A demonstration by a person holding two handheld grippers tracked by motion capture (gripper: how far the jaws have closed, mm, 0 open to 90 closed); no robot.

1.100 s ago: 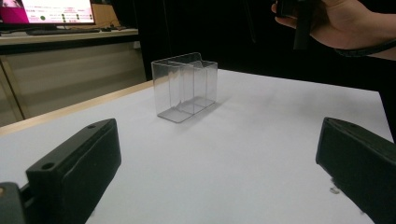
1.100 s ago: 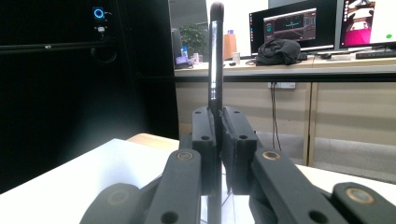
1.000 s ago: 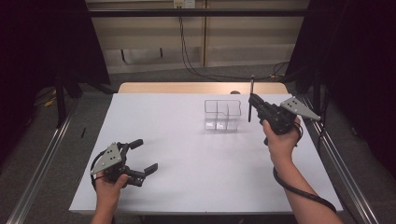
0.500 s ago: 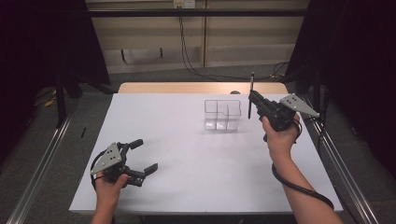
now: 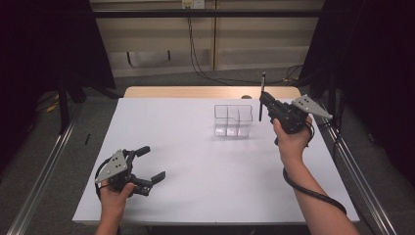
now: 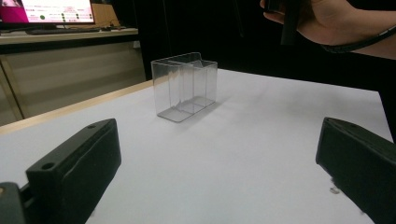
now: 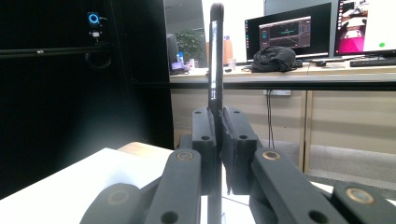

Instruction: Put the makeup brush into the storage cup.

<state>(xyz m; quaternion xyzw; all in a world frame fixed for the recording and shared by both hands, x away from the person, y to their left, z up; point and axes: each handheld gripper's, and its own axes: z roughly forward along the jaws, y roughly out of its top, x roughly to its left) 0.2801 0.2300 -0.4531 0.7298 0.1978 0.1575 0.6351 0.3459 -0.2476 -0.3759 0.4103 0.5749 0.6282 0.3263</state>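
Thin black stick (image 5: 262, 96), pen-like, sat upper right of centre in the high view, held upright and lifted clear of the white counter (image 5: 205, 196). Right claw (image 5: 265, 102) was clenched on its lower part, the top of the stick standing free above the jaws. In the right gripper view the stick (image 7: 215, 60) ran straight up the middle of the frame, pinched between the two black jaws, which were closed tight against it. Clear plastic organizer (image 5: 233, 120) with several compartments stood on the counter just left of the stick in the high view, near but apart from it; could not tell whether the stick's lower end was above the box or beside it. In the left gripper view the organizer (image 6: 184, 85) appeared upper centre, upright, nothing visible inside, and the right hand (image 6: 327, 18) was at the top right edge of the frame. Left claw (image 5: 150, 164) was at lower left of the high view, resting on or just over the counter, well apart from the organizer, jaws spread wide and gripping nothing. Its two jaws stood at the bottom corners of the left gripper view with bare counter between them.
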